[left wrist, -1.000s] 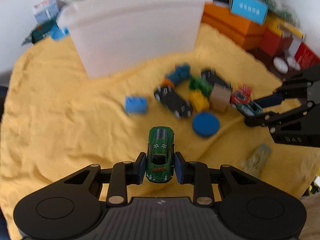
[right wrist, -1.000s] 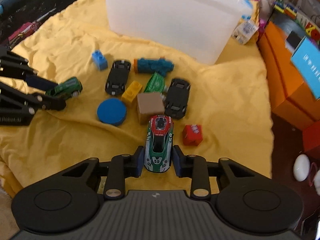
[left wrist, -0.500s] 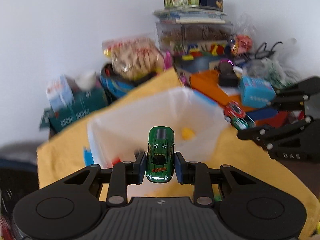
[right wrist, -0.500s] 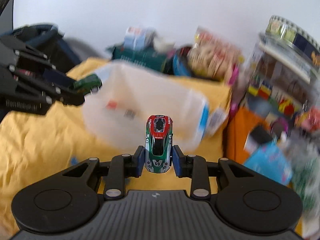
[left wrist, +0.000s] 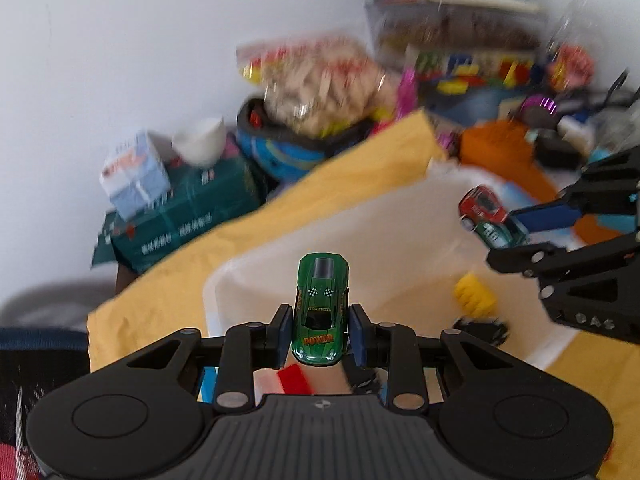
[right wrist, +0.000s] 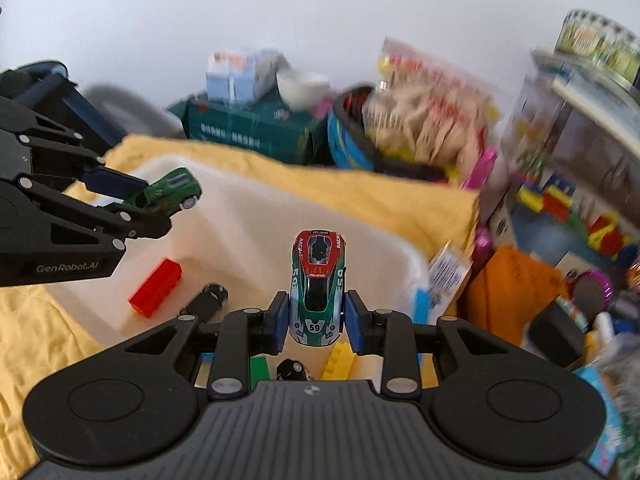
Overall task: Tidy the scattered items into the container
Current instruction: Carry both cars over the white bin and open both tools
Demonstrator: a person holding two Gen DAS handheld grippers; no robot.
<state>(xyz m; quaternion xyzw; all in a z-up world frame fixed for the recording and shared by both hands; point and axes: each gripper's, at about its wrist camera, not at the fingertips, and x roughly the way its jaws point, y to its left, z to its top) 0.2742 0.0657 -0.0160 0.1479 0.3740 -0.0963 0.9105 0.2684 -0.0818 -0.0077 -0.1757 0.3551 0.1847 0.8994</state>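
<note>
I hold the left gripper (left wrist: 319, 330) over the near-left corner of the white container (left wrist: 404, 216), its jaws clamped on the flanks of the green car (left wrist: 320, 308), nose pointing away from me. The right gripper (right wrist: 316, 322) hangs over the container's near-right part, jaws clamped on the red-and-green race car (right wrist: 317, 286). Both cars are in the air above the container's opening, neither touching it.

Inside the container I see a red brick (right wrist: 156, 288), a black car (right wrist: 206, 300), a yellow brick (left wrist: 474, 294) and, just under my right gripper, a green piece and another yellow one, partly hidden.

The step in hand, as I judge it, is the release. To do it well I would first confirm that each car sits wholly inside the rim, lower a little so the cars do not bounce off the pieces already lying there, and part each pair of jaws fully before drawing back. The two grippers are near each other over the container, so I would keep them apart while withdrawing.

Against the frame half a second ago: the container's far wall has dropped lower in both views and its floor now shows plainly, so both grippers have come forward over the opening. The grip on each car is unchanged.
</note>
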